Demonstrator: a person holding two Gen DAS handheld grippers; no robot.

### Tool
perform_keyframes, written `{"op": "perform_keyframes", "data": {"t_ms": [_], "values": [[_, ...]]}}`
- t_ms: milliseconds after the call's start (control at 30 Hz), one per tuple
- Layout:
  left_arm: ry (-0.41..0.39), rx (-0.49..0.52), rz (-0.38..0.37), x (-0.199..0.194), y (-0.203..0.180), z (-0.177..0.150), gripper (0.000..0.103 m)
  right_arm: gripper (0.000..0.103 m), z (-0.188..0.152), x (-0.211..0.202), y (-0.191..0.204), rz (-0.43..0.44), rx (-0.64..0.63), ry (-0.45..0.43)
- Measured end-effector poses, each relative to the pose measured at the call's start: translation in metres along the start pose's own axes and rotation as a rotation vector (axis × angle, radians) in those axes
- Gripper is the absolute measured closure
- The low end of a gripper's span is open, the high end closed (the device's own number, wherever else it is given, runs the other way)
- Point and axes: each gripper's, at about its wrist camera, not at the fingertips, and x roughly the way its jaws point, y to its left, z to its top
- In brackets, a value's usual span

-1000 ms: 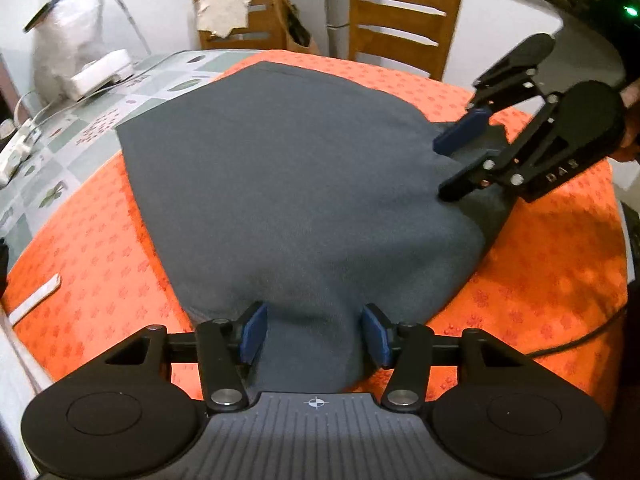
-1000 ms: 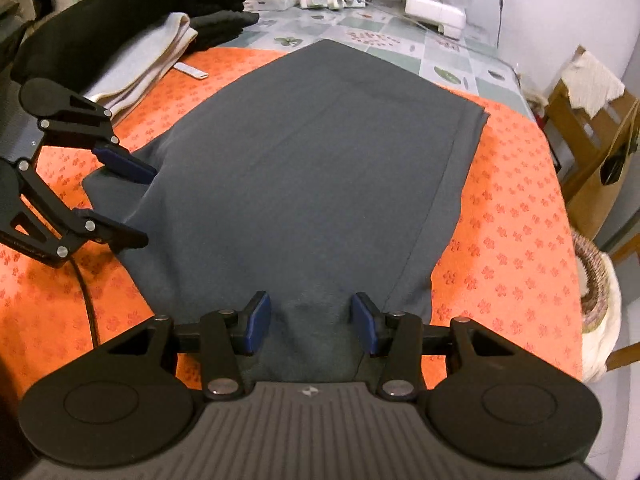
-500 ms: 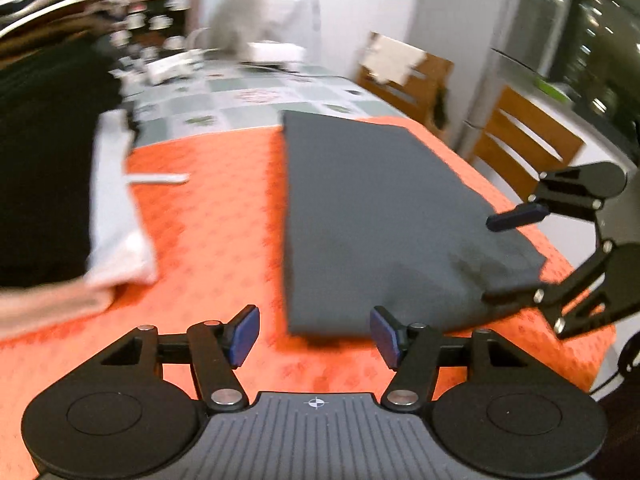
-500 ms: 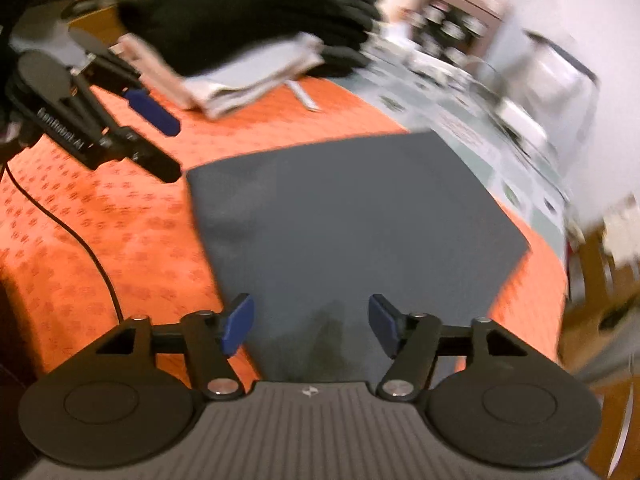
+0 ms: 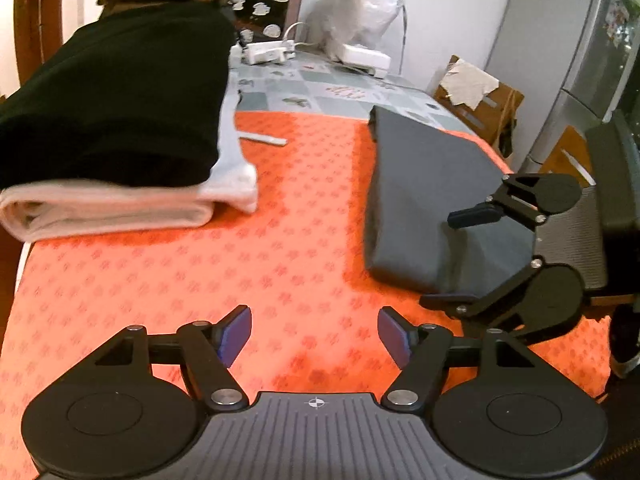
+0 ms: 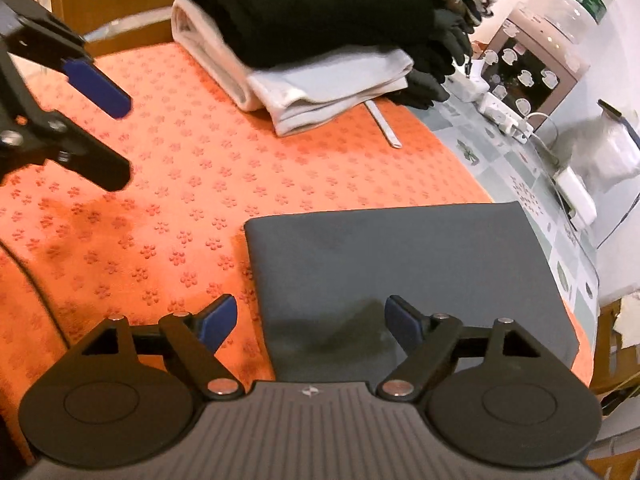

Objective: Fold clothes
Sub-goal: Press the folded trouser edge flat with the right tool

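Right wrist view: both tongs, right tongs (image 6: 308,326) and left tongs (image 5: 315,335), have just spread empty; a careless regrasp could rumple the folded grey garment (image 6: 400,264).

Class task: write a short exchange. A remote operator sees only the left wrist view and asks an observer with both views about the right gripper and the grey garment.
Operator: Has the right gripper let go of the grey garment?
Observer: Yes. Its jaws have just been opening and stand wide, pads off the fabric.
Operator: Where are its fingers?
Observer: One is over the orange cloth, the other over the garment; its side edge runs between them.
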Motion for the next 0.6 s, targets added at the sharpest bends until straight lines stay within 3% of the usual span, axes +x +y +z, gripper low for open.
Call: {"op": "perform_keyframes", "data": {"t_ms": [133, 200, 367, 600], "values": [[0.014, -0.013, -0.001, -0.001, 0.001, -0.006, 0.03, 0.017, -0.001, 0.014, 0.021, -0.107, -0.097, 0.01], [0.021, -0.013, -0.002, 0.0, 0.001, -0.008, 0.03, 0.023, -0.004, 0.018, 0.03, -0.171, -0.15, -0.002], [0.016, -0.004, -0.008, -0.001, -0.002, -0.008, 0.03, 0.027, -0.012, 0.012, 0.026, -0.275, -0.157, -0.051], [-0.003, 0.007, -0.01, -0.002, -0.007, -0.004, 0.029, 0.027, -0.01, 0.021, 0.034, -0.293, -0.202, -0.045]]}}
